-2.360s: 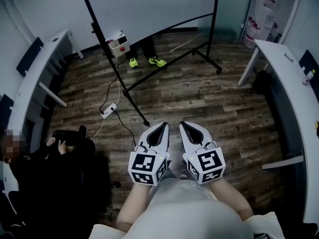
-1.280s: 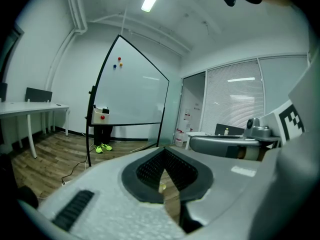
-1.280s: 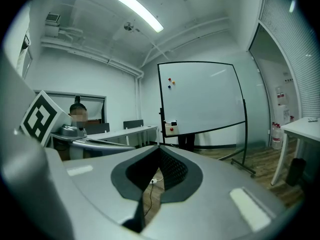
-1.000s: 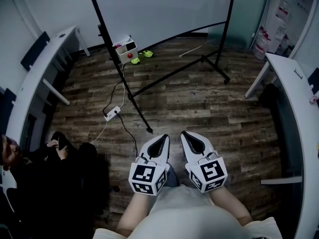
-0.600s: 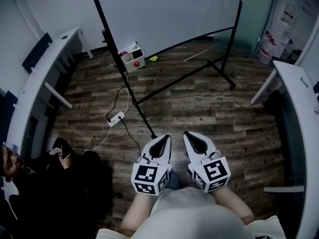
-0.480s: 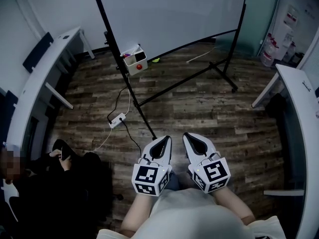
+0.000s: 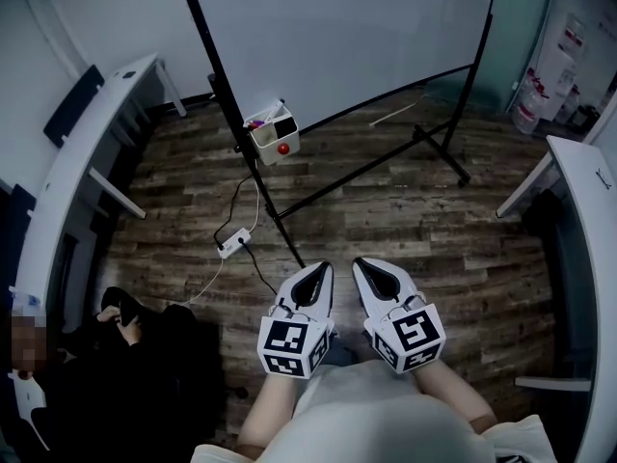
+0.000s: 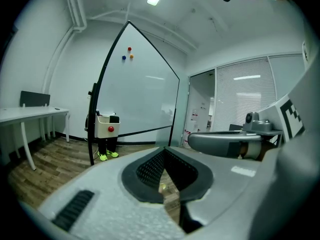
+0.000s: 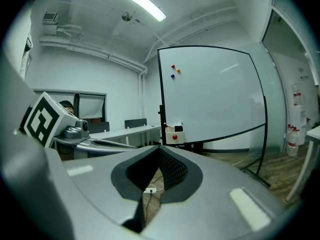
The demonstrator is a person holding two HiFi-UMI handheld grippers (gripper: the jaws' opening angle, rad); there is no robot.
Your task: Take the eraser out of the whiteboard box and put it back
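Whiteboard box (image 7: 273, 135) nearer | left tool (image 7: 317, 267), right tool (image 7: 360, 262) closed, empty | shoes (image 8: 105, 155): left gripper view only

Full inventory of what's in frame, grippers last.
whiteboard: 1, white, black frame, on a stand across the floor
whiteboard box: 1, white with a red knob, on the stand's left post
magnets: 3, red, blue, orange, high on the board
power strip: 1, white, on the floor
desks: 2, white, along both sides
seated person: 1, dark clothes, lower left
left gripper, right gripper: 2, grey, shut, empty
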